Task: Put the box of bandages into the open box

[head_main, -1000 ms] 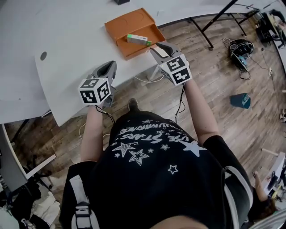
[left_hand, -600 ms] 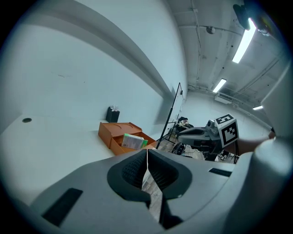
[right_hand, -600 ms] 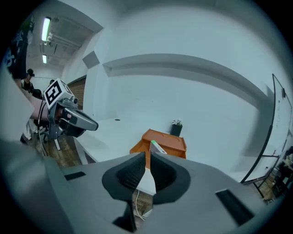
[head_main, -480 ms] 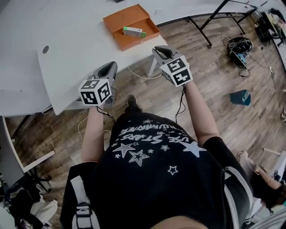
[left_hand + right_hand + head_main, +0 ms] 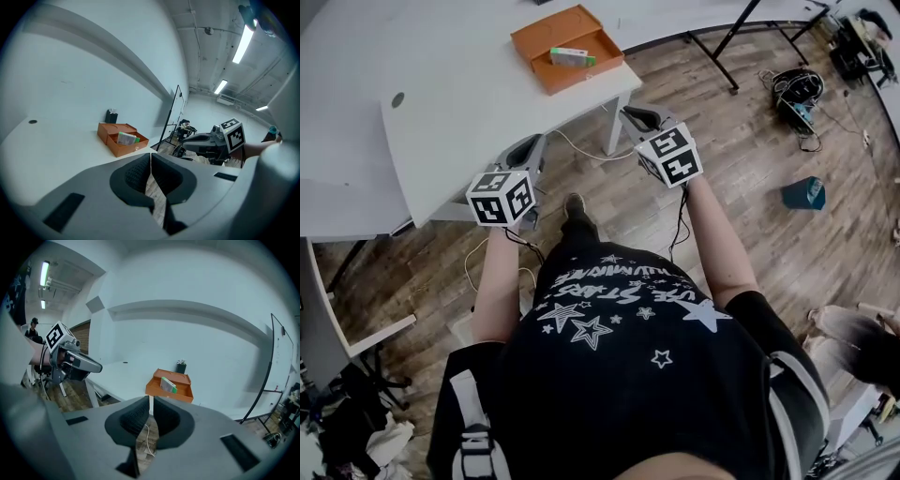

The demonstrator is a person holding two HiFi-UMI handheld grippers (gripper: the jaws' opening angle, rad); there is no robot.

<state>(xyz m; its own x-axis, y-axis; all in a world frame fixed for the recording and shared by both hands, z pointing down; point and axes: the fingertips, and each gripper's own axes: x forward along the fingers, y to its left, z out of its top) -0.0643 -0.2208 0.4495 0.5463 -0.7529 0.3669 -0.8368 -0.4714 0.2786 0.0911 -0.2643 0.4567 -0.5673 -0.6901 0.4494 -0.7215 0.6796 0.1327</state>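
An orange open box [image 5: 553,26] stands near the white table's [image 5: 459,112] front right corner. The white and green box of bandages [image 5: 572,57] lies inside its tray, leaning on a wall. The left gripper view shows the same orange box [image 5: 123,149] with the bandage box [image 5: 126,138] in it. So does the right gripper view, with the orange box [image 5: 164,393] and the bandage box [image 5: 168,384]. My left gripper [image 5: 528,150] and right gripper [image 5: 639,117] hang off the table over the wooden floor. Both are shut with nothing between the pads.
A white table leg [image 5: 610,127] and a loose cable [image 5: 581,153] lie below the table's corner. A blue object [image 5: 804,194] and a cable pile [image 5: 795,94] sit on the floor at right. A small black holder [image 5: 111,116] stands behind the orange box.
The right gripper has drawn back from the orange box toward the person. The table and box have slid farther away in the head view. The bandage box stays in the tray.
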